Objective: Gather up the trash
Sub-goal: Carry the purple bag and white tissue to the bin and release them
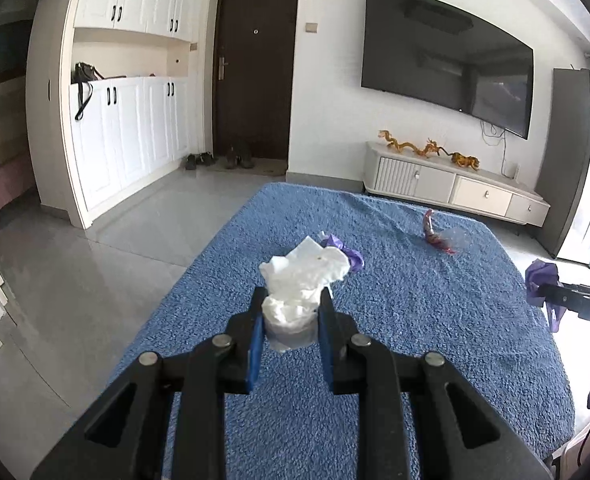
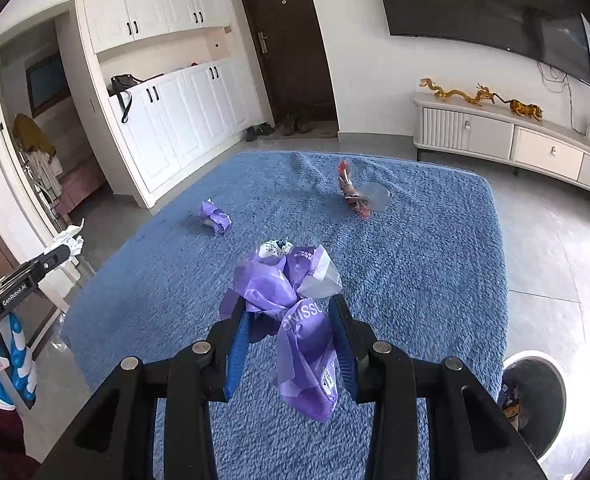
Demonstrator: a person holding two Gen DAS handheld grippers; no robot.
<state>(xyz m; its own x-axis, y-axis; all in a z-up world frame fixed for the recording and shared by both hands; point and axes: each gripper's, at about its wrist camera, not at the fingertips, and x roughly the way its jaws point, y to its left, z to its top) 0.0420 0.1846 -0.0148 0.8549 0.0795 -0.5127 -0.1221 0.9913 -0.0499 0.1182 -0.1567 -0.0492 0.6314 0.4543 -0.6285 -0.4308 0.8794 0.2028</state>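
Now | left claw [image 1: 292,294] grips upright tissue wad [image 1: 301,280] | right claw [image 2: 291,304] grips hanging purple wrapper [image 2: 295,320]

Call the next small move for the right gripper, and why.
Probably swing the right gripper right toward the round bin and release there. It is already shut on the purple wrapper, and the bin sits open beside the blue rug. The left gripper holds white tissue and could follow.

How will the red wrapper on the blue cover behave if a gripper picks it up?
The red wrapper looks like thin crumpled film with a clear part, so probably very light and floppy. Its glossy surface may slip between the fingers. It should not roll.
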